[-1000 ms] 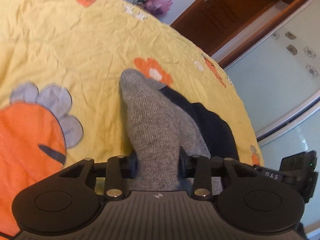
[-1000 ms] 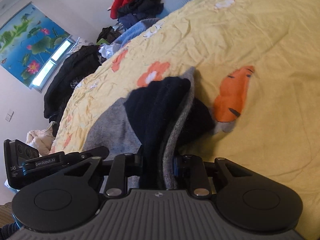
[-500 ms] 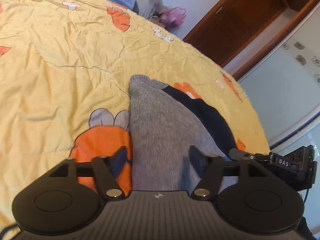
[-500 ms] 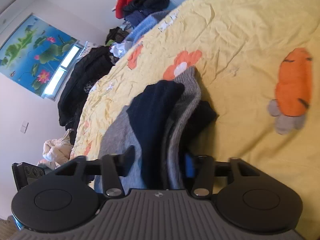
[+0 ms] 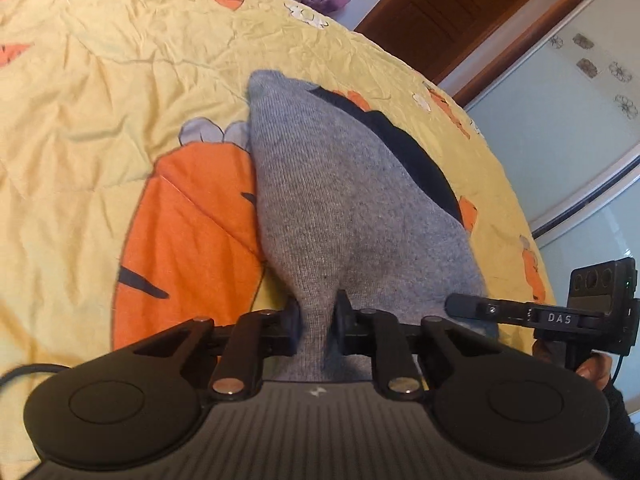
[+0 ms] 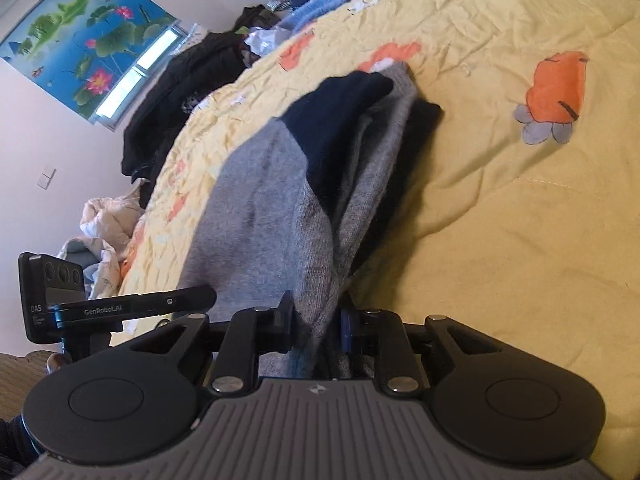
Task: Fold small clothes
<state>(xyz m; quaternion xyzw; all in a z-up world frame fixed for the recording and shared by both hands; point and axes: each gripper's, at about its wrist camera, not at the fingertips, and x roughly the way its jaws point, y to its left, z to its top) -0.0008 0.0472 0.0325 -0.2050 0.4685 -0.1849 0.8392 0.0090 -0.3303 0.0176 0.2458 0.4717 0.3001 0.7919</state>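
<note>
both tools are re-gripping the garment on the bed
left tool (image 5: pixel 316 318) and right tool (image 6: pixel 318 316), apart half a second ago, are now clamping the garment (image 5: pixel 340 200) near the bed (image 5: pixel 100 120) edge, readying the next fold.

right gripper (image 6: pixel 316 322) clamping grey-navy garment (image 6: pixel 280 200), yellow bedspread (image 6: pixel 500 208)

The grey and navy knitted sock (image 5: pixel 344 208) looks soft, finely ribbed and matt. The wrinkled yellow cotton bedsheet (image 5: pixel 100 92) beneath is matt. At upper right, the brown wooden door (image 5: pixel 452 4) shows a smooth, faint sheen.
</note>
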